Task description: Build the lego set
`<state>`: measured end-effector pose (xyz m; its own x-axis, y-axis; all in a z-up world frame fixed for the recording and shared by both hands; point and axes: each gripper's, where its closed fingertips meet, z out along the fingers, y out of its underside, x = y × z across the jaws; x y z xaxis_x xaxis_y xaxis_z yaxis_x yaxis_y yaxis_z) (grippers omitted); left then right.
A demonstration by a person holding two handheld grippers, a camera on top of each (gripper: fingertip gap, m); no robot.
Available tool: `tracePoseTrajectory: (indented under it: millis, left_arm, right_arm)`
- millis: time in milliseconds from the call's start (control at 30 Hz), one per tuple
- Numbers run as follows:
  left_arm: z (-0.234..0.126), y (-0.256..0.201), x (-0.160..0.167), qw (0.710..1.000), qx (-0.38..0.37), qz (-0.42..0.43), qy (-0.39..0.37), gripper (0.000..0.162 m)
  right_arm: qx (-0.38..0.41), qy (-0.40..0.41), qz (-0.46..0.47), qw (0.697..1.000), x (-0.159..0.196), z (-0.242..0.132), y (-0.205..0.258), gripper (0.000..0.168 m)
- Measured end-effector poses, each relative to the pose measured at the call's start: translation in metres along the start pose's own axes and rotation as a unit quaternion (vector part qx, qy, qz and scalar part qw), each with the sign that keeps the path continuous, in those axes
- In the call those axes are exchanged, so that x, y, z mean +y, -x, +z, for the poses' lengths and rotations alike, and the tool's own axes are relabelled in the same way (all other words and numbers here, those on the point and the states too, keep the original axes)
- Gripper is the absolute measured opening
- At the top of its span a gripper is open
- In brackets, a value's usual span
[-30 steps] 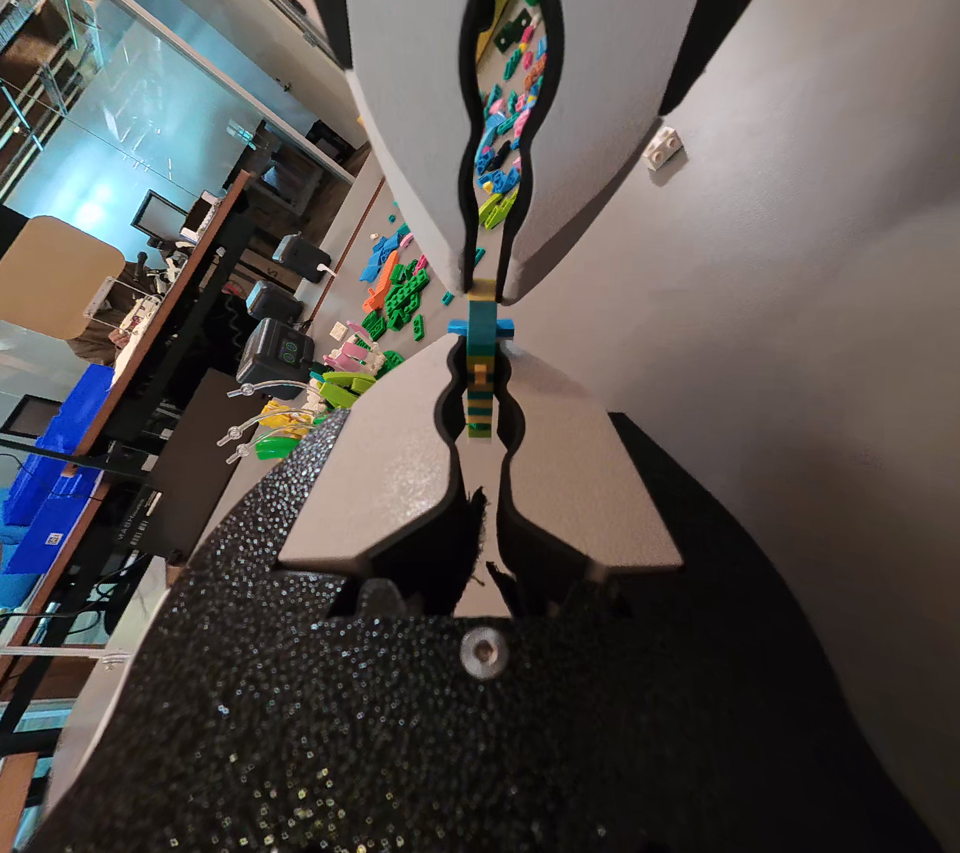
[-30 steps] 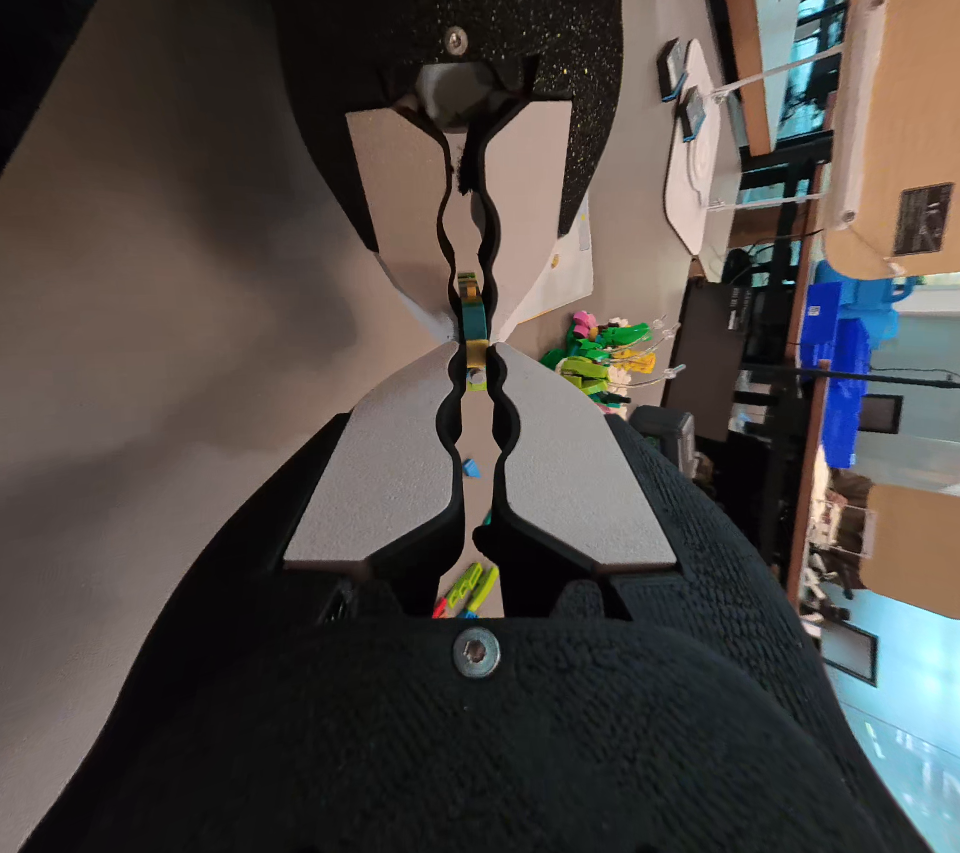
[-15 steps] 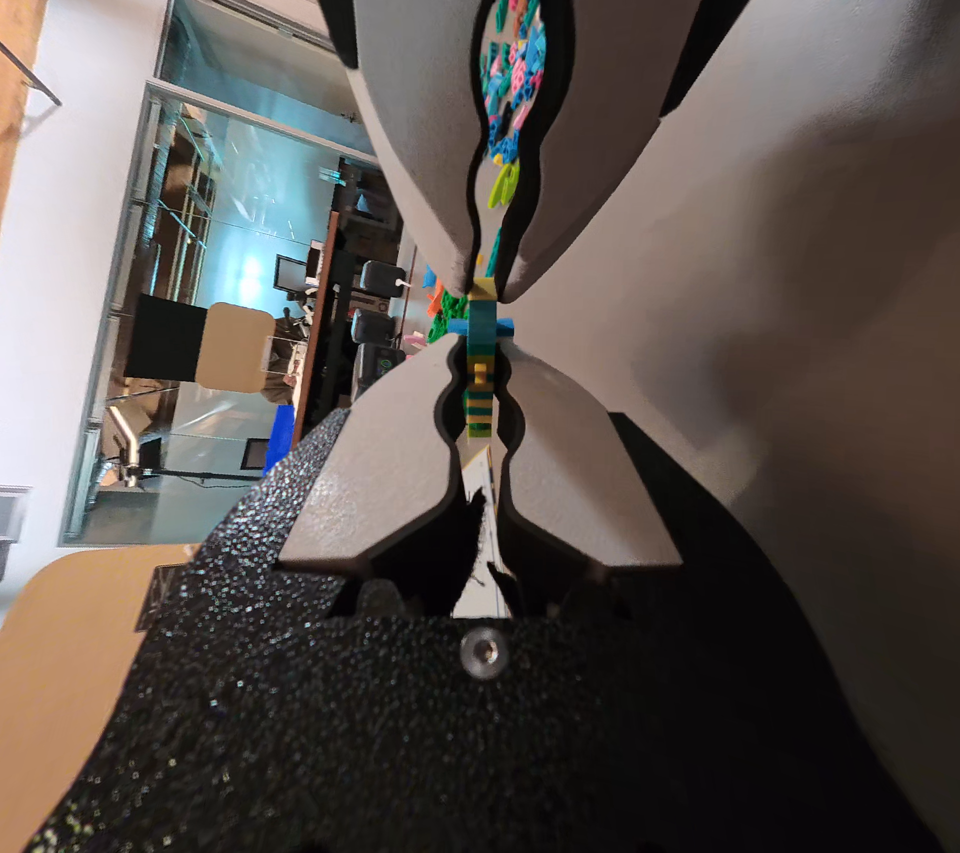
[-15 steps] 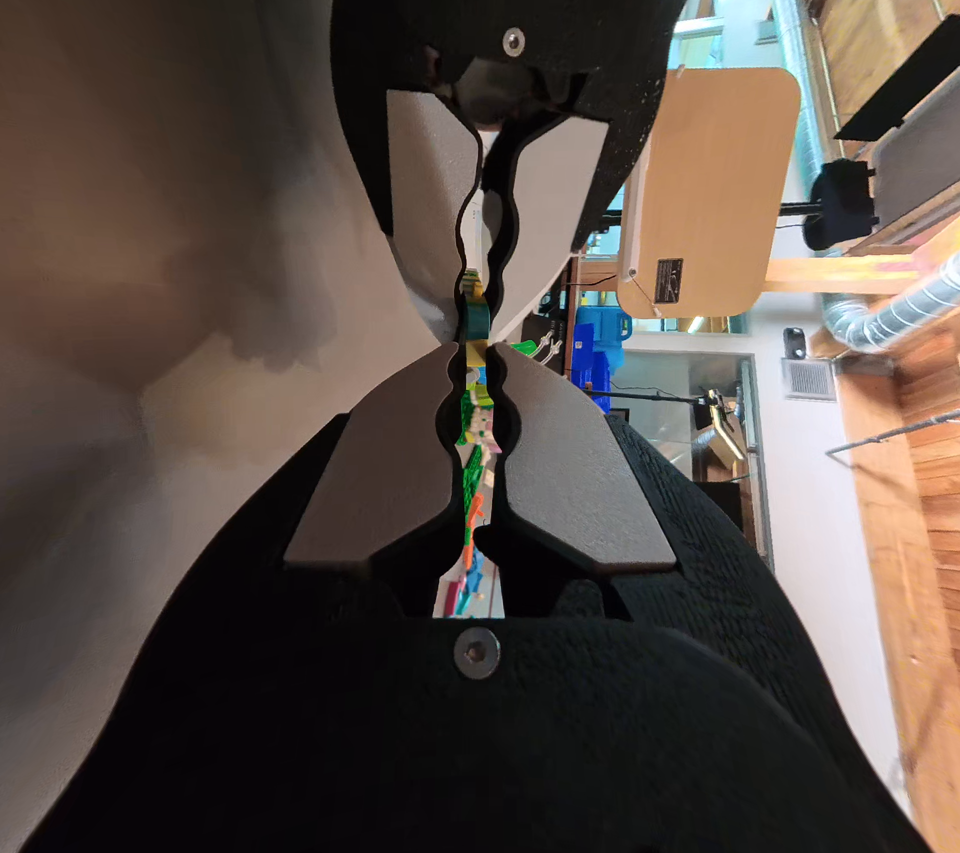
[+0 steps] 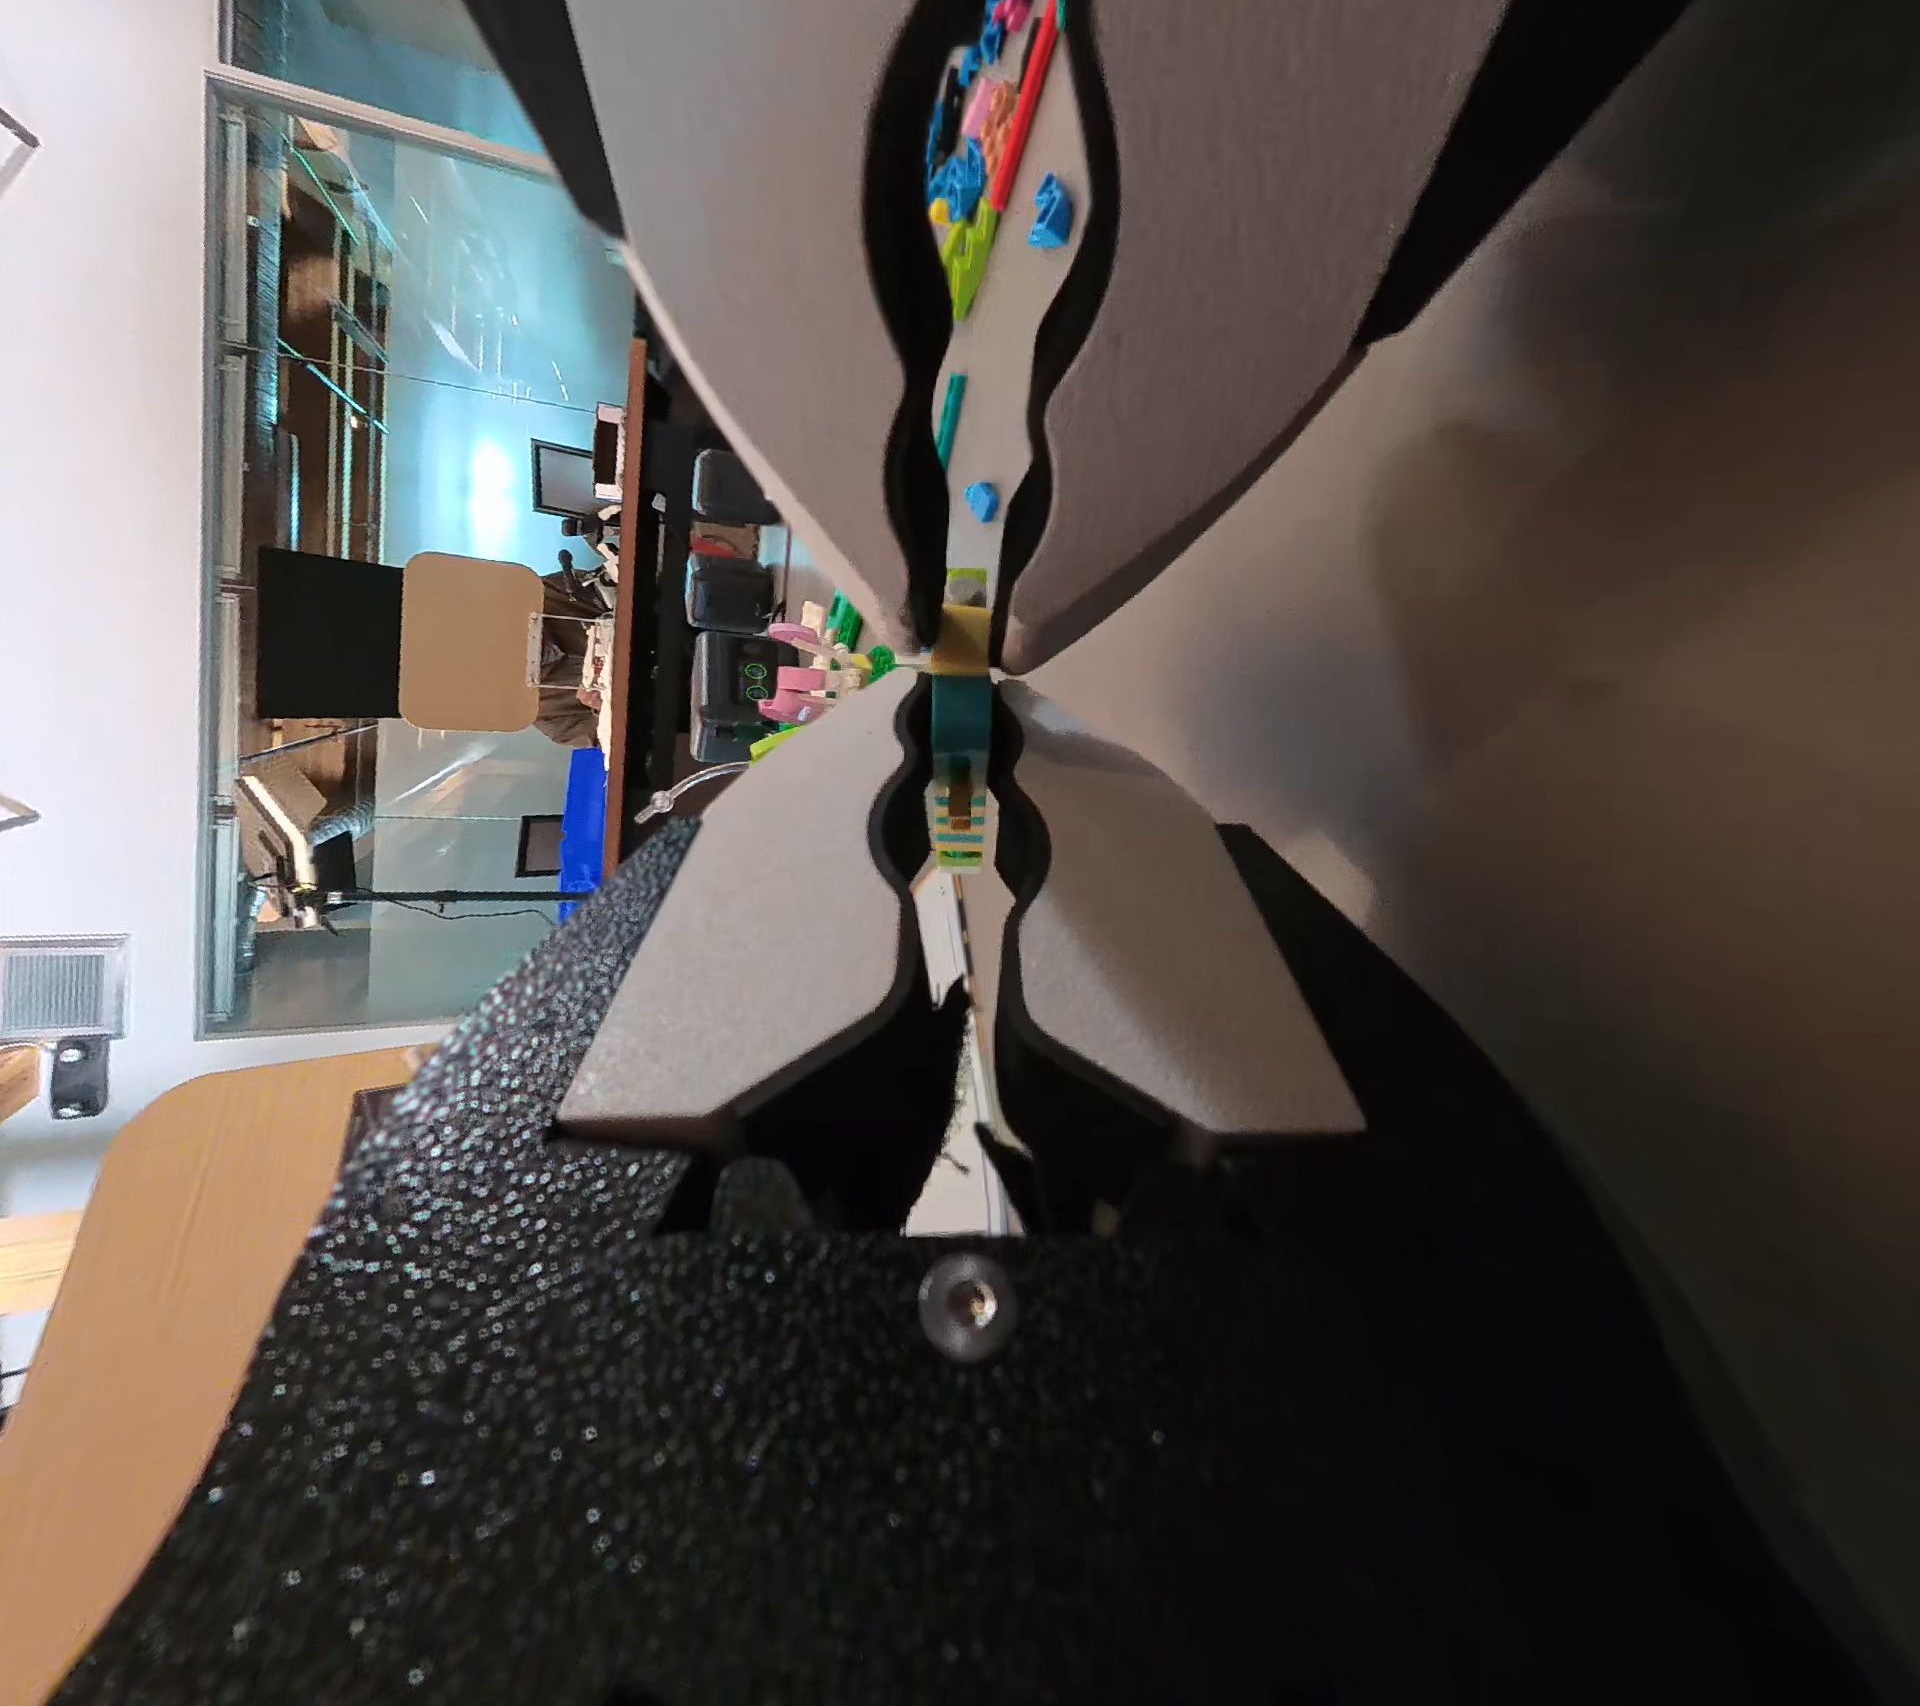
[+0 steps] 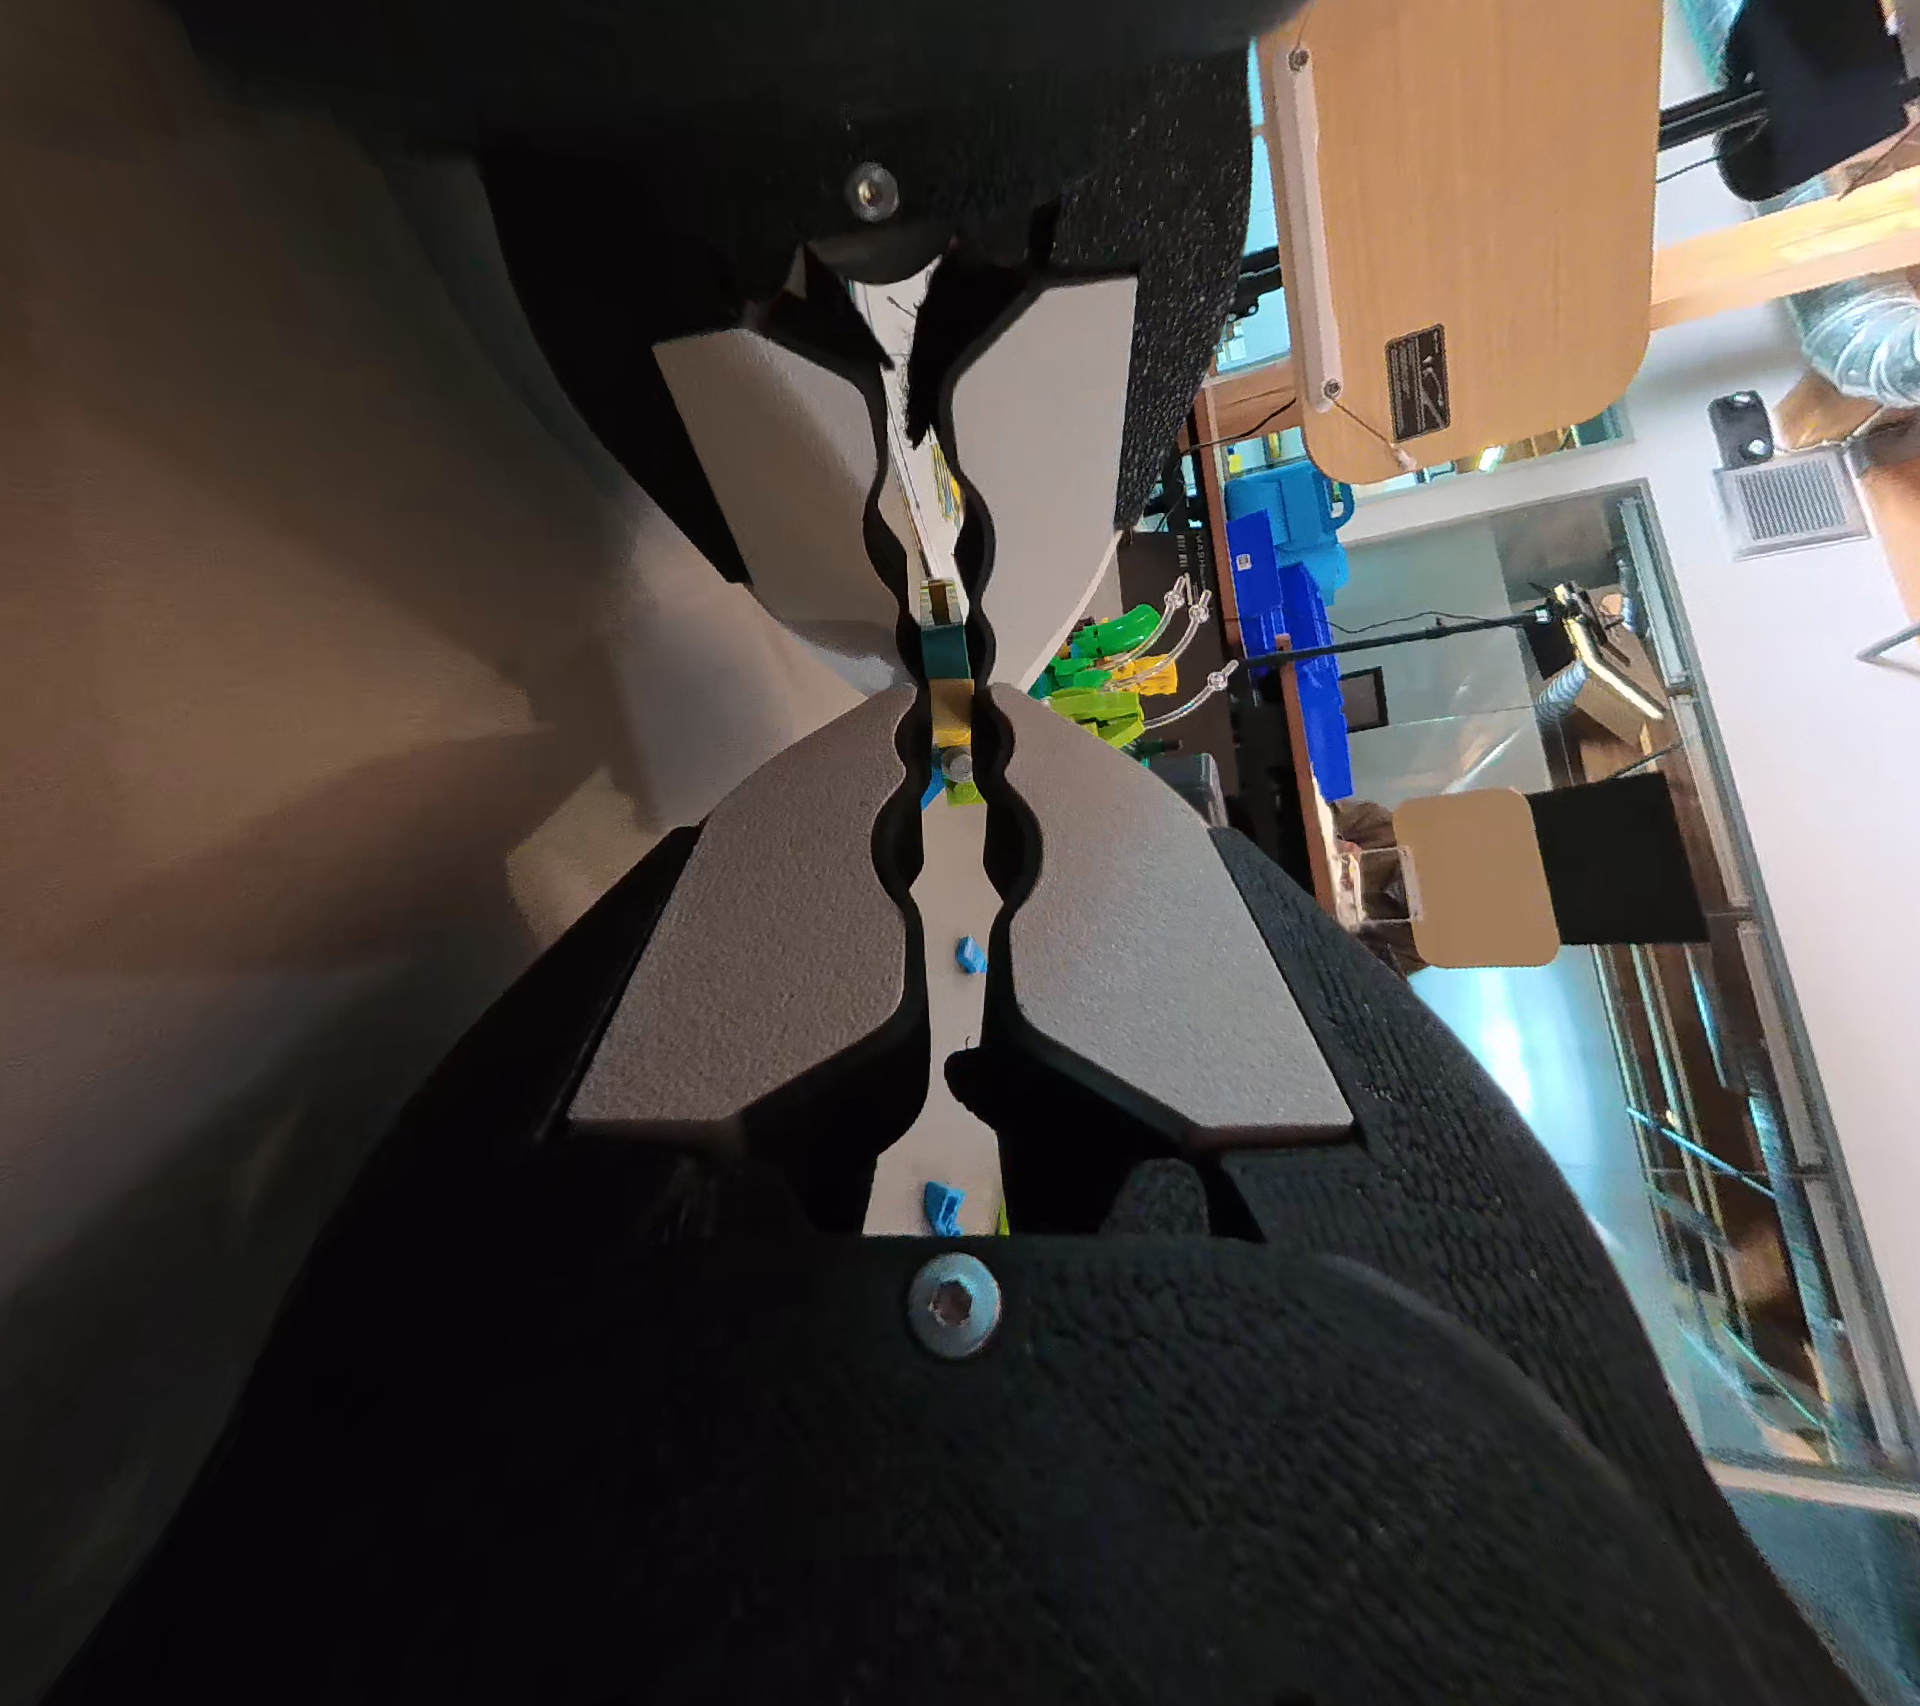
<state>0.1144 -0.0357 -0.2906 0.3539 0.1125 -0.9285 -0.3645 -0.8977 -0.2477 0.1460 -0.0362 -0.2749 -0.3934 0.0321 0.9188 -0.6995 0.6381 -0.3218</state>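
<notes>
My left gripper (image 5: 961, 706) is shut on a small lego assembly (image 5: 958, 789) of teal and striped green, yellow and tan layers. My right gripper (image 5: 961, 654) meets it tip to tip from above, shut on a yellow piece (image 5: 961, 636) that touches the teal end. In the right wrist view, my right gripper (image 6: 951, 706) grips the yellow piece (image 6: 951, 713), which has a grey stud and a lime part behind it. The left gripper (image 6: 945, 669) comes in from above, holding the teal part (image 6: 943, 646). Both are held in the air beside the grey table (image 5: 1558, 513).
Several loose bricks in blue, pink, red and lime (image 5: 982, 129) lie on the table behind the right gripper. Green, yellow and pink plant pieces (image 6: 1101, 669) sit near the table edge. Blue bins (image 6: 1288, 617), a wooden board (image 6: 1475, 129) and desks stand beyond.
Both grippers stayed shut and tip to tip, and tilted together with the pieces, so the room swings behind them. The left gripper now looks nearer in the right wrist view. The blue crosspiece no longer shows.
</notes>
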Motion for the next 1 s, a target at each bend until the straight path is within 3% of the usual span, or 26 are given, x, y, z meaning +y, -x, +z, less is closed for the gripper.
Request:
tracePoseTrajectory:
  millis: [333, 600, 1000]
  left_arm:
    - [0.005, -0.004, 0.007, 0.999, 0.012, 0.040, 0.025, 0.008]
    - [0.000, -0.007, 0.003, 0.998, 0.055, -0.019, -0.004, 0.017]
    - [-0.001, -0.006, 0.009, 0.998, 0.055, -0.018, 0.006, 0.013]
  right_arm:
    - [-0.013, 0.021, 0.004, 1.000, 0.009, 0.006, 0.006, 0.006]
    - [-0.023, 0.043, 0.013, 0.999, 0.019, 0.009, 0.010, 0.006]
    - [-0.033, 0.036, 0.030, 0.998, 0.021, 0.009, 0.011, 0.007]
